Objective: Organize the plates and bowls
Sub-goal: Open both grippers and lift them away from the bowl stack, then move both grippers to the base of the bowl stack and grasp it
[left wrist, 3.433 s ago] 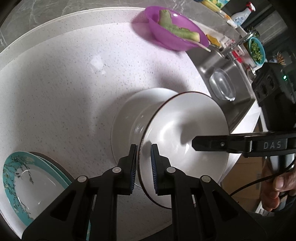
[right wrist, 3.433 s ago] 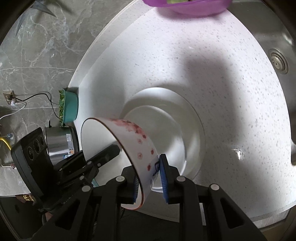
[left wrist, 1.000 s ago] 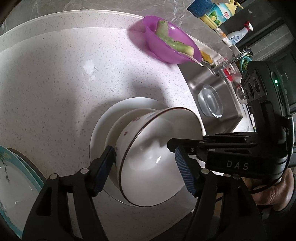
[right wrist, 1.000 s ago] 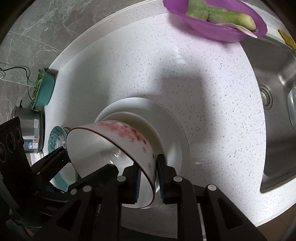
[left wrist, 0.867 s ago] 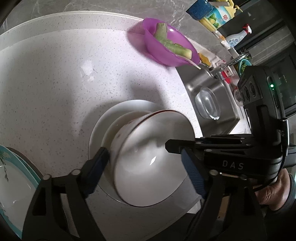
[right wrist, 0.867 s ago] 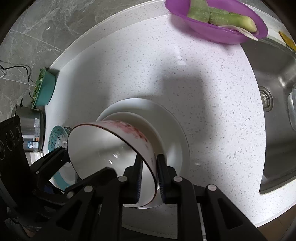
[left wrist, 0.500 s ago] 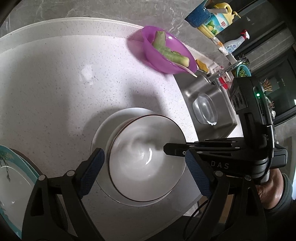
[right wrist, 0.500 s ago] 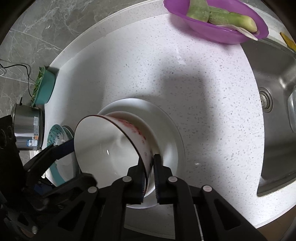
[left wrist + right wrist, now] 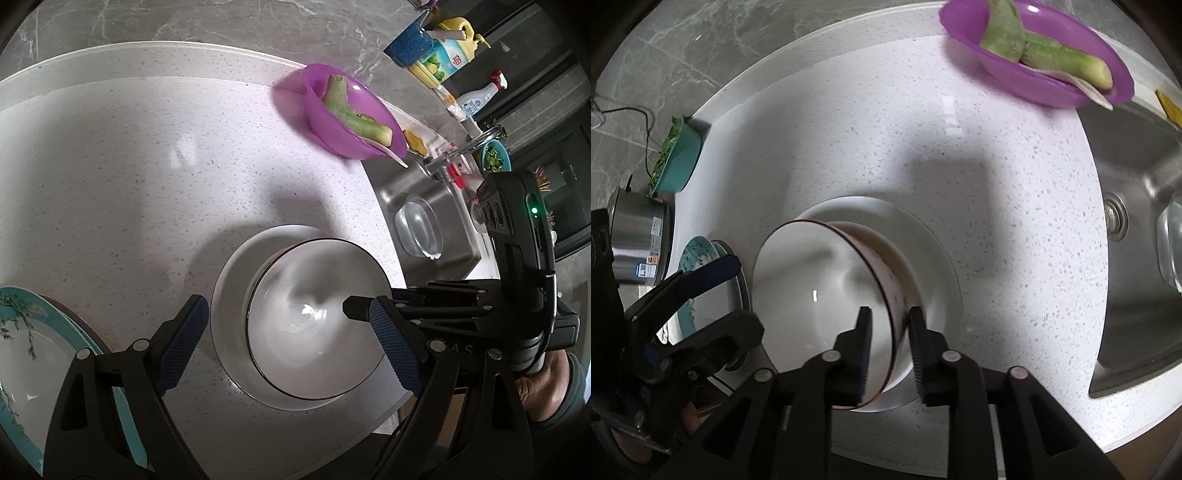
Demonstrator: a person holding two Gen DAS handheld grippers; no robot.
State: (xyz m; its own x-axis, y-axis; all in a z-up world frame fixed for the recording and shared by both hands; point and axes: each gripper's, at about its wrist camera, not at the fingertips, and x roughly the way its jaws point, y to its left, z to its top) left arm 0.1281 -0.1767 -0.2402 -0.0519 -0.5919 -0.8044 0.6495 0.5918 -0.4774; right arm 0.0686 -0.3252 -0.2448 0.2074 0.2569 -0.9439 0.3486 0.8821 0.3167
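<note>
While the speckled white countertop (image 9: 129, 177) fills both views, the action sits at its near edge: a white plate (image 9: 231, 288) lies flat there, and a white bowl (image 9: 314, 325) with a dark rim line and red flowers on its outer wall sits in the plate, close to level. At nine o'clock from the plate, a teal-rimmed plate (image 9: 22, 354) lies just beside it. Up at one o'clock, well apart, a purple bowl (image 9: 351, 114) holds pale green vegetable pieces, and the steel sink (image 9: 1137, 258) lies at three o'clock.

Left gripper (image 9: 291, 343) hangs spread wide, its blue pads either side of the bowl and clear of it, nothing held. Right gripper (image 9: 890, 350) straddles the bowl's near rim; its jaws have just been parting, and the wall stands between the pads (image 9: 918, 343) with a gap showing on each side, so the pinch is let go
</note>
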